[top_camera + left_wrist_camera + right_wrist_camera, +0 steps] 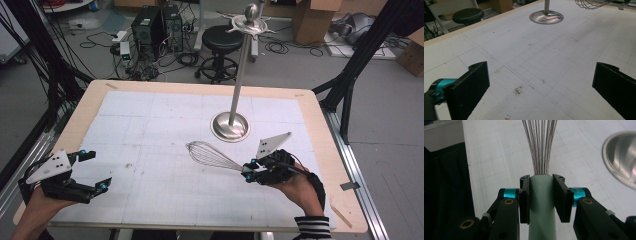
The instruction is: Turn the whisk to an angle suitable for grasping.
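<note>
Shiny wire whisk [212, 155] (matt pale handle), polished metal stand [230, 125], gridded paper mat [150, 130].

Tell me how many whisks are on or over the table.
1. The whisk is clamped by its handle in the right gripper, wires pointing left, near the stand base.

Robotics lab, gridded test table [150, 120], computer towers [157, 25] and tangled cables [95, 40] on grey floor, cardboard boxes [312, 20]
</note>
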Motion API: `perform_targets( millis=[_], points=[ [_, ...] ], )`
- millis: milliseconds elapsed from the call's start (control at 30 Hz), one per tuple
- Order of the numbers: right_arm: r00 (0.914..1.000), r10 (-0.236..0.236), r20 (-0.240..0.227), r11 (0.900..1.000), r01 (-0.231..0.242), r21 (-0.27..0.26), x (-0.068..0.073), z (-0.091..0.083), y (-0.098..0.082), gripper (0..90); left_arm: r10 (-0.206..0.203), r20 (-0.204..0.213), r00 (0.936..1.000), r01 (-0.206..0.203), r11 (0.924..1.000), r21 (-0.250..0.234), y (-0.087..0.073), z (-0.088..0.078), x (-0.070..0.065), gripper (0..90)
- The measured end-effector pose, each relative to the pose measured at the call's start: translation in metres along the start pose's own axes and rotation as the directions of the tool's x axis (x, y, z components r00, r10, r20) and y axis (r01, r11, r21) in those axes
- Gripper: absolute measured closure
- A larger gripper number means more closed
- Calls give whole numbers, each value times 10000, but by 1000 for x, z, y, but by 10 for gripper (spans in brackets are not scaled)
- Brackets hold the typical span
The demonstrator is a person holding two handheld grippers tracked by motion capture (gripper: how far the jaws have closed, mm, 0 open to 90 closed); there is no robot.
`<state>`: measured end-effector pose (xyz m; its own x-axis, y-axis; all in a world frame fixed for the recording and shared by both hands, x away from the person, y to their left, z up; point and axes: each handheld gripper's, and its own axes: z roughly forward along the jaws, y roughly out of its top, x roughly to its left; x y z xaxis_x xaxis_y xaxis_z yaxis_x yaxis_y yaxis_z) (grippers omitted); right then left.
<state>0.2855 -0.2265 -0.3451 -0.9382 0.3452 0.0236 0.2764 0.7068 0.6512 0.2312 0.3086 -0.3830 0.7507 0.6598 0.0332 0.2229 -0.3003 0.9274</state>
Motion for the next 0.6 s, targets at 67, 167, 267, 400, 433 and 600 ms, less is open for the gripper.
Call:
perform_targets(
  millis=[67,167,267,400,433,600],
  points=[
    [9997,-170,-169,9998,168,-135,-1,3,5,695,3,11,10000,-3,10000,1,0,0,0,17],
    [9980,-406,-489,9987,391,-323,-1,9,12,695,-25,6,10000,25,10000,1,0,0,0,17],
    [9952,-667,-719,9970,635,-453,0,15,18,695,-1,17,10000,1,10000,-10,0,-1,0,17],
    [9909,-982,-917,9944,942,-474,4,26,26,695,7,40,10000,-7,10000,3,0,0,0,17],
    [9901,-1051,-933,9938,1012,-461,4,29,28,694,5,43,10000,-5,10000,1,0,0,0,17],
    [9845,-1280,-1201,9910,1222,-545,6,44,37,694,-3,46,10000,3,10000,-23,0,-1,0,17]
  ],
)
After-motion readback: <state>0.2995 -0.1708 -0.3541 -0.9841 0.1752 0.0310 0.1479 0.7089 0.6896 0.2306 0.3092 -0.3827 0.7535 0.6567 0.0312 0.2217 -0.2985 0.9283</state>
